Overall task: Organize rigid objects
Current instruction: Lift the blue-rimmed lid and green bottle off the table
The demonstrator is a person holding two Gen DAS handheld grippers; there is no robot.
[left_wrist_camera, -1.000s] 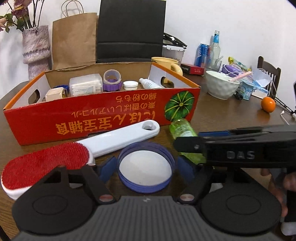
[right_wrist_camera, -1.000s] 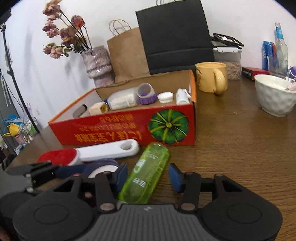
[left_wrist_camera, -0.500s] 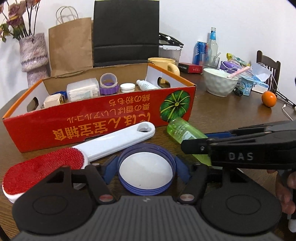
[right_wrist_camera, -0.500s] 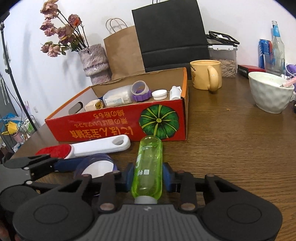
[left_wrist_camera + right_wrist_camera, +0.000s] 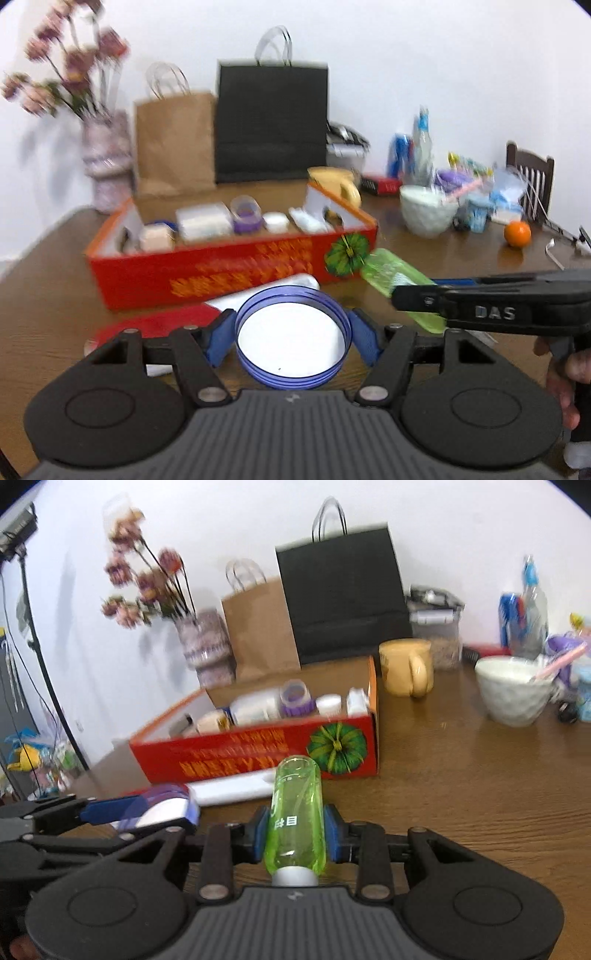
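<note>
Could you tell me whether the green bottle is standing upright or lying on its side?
On its side: the green bottle lies horizontally between the right gripper pads.

Against the white wall we see a black paper bag point(image 5: 271, 122) with a brown paper bag point(image 5: 174, 144) just beside it, and a vase point(image 5: 207, 648) of dried pink flowers point(image 5: 144, 579) further along. On the wooden table point(image 5: 480, 775) we find a yellow mug point(image 5: 406, 666), a white bowl point(image 5: 511, 690) holding a pink utensil, and an orange point(image 5: 517, 233) near a dark chair point(image 5: 532, 177).
</note>
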